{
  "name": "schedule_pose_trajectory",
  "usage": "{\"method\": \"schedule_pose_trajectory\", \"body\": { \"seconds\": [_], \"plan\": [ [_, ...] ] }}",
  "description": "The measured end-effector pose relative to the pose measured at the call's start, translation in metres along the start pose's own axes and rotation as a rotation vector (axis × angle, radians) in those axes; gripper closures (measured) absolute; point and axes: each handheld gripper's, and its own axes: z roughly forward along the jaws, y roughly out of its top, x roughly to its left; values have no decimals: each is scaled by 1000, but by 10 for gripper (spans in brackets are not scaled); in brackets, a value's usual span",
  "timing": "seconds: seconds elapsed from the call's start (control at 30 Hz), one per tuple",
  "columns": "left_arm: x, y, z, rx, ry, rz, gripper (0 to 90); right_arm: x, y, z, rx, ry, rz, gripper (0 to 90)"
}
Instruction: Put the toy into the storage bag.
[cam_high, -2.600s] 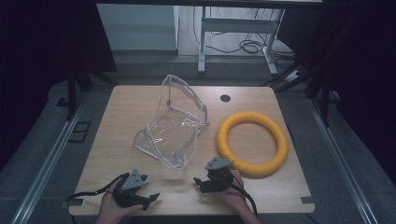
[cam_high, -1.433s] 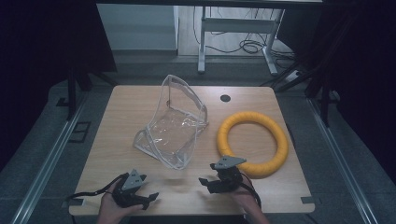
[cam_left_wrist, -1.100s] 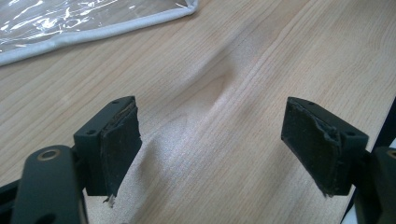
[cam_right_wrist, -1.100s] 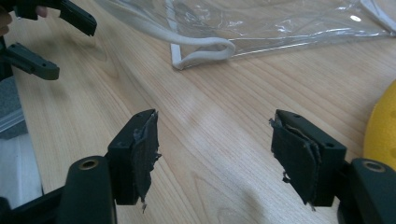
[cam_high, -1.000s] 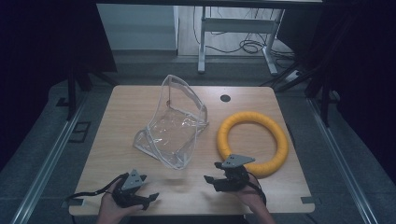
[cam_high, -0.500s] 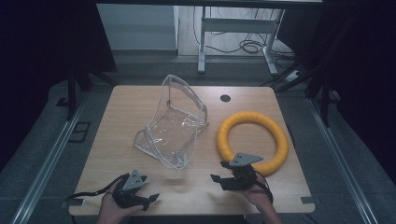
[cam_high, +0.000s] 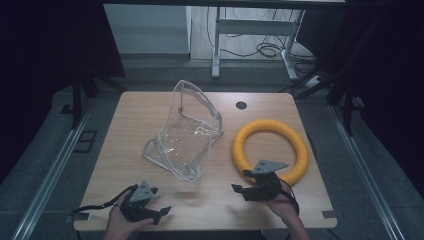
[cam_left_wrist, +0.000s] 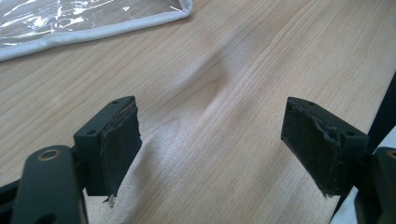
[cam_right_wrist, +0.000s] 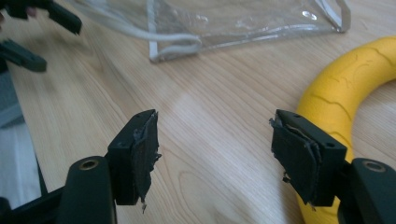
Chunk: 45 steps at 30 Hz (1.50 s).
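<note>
Both grippers were black, grey triangular top plates, black cables, worn frayed pads on fingers.

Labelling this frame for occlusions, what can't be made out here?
- Yellow ring: in the high view the right gripper and its hand cover the near arc; in the right gripper view it runs off the right and bottom edges.
- Clear bag: cut off by the top edge in both gripper views; any contents unreadable through the glare.
- Dark round spot on the table: too small to identify.
- Left gripper: partly hidden by its hand in the high view.
</note>
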Motion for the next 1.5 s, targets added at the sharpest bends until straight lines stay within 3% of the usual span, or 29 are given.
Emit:
{"method": "schedule_pose_trajectory", "body": {
  "seconds": [0.33, 0.73, 1.07, 1.5],
  "plan": [
    [-1, 0, 0, -4, -3, -10, 196, -14, 11, -2, 101, -38, -42, 272],
    [-1, 1, 2, 2, -9, -21, 196, -31, 24, 2, 266, -78, -109, 243],
    [-1, 1, 3, -10, -4, -22, 197, -43, 21, 7, 348, -85, -103, 260],
    [-1, 1, 6, -8, -6, -22, 198, -64, 14, 14, 461, -52, -108, 293]
  ]
}}
